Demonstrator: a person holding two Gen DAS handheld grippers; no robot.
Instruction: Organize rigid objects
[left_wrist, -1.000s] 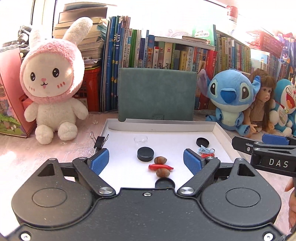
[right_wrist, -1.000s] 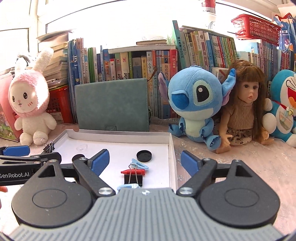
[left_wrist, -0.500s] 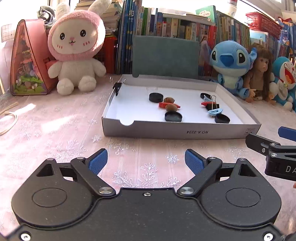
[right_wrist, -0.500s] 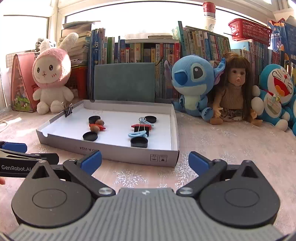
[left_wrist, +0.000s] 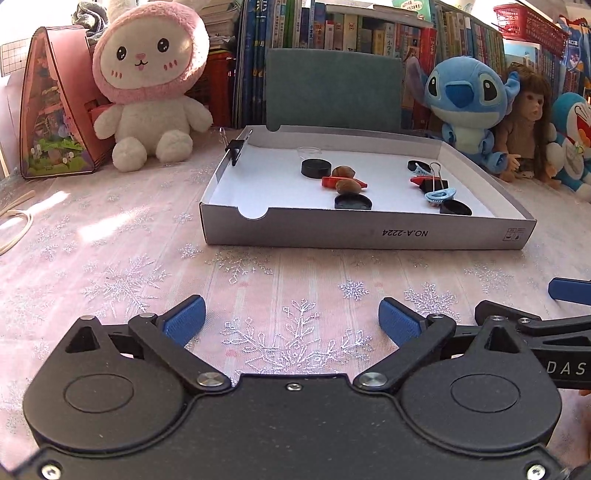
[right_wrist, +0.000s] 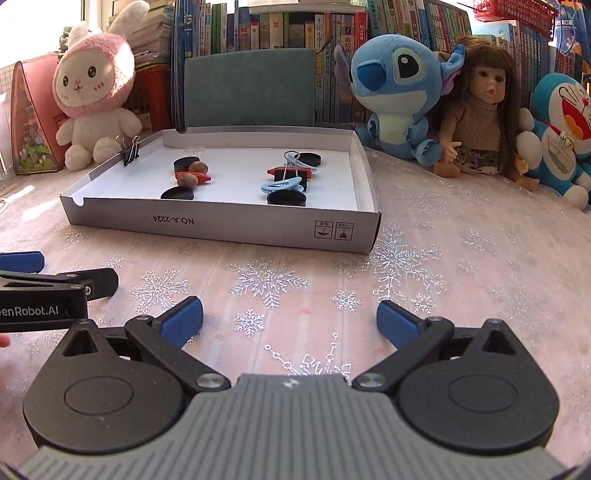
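A shallow white cardboard tray (left_wrist: 365, 232) lies on the snowflake tablecloth. In its left half lie two black caps (left_wrist: 315, 168), two brown nuts (left_wrist: 347, 185) and a red crayon (left_wrist: 328, 181). Its right half holds a blue hair clip (left_wrist: 439, 194), a binder clip (left_wrist: 436, 181), a red crayon (left_wrist: 419, 180) and black caps (left_wrist: 455, 208). My left gripper (left_wrist: 291, 317) hovers low over the cloth in front of the tray, its jaws opening with nothing between them. My right gripper (right_wrist: 290, 317) stands beside it, open and empty, facing the tray (right_wrist: 221, 225).
A black binder clip (left_wrist: 236, 146) grips the tray's left rim. Behind the tray stand a green board (left_wrist: 332, 92), a pink rabbit plush (left_wrist: 147, 81), a blue plush (right_wrist: 399, 85), a doll (right_wrist: 476, 110) and rows of books. A cord (left_wrist: 14, 229) lies at the far left.
Both grippers have drawn back from over the tray and sunk toward the cloth in front of it. Their jaws have spread wider.
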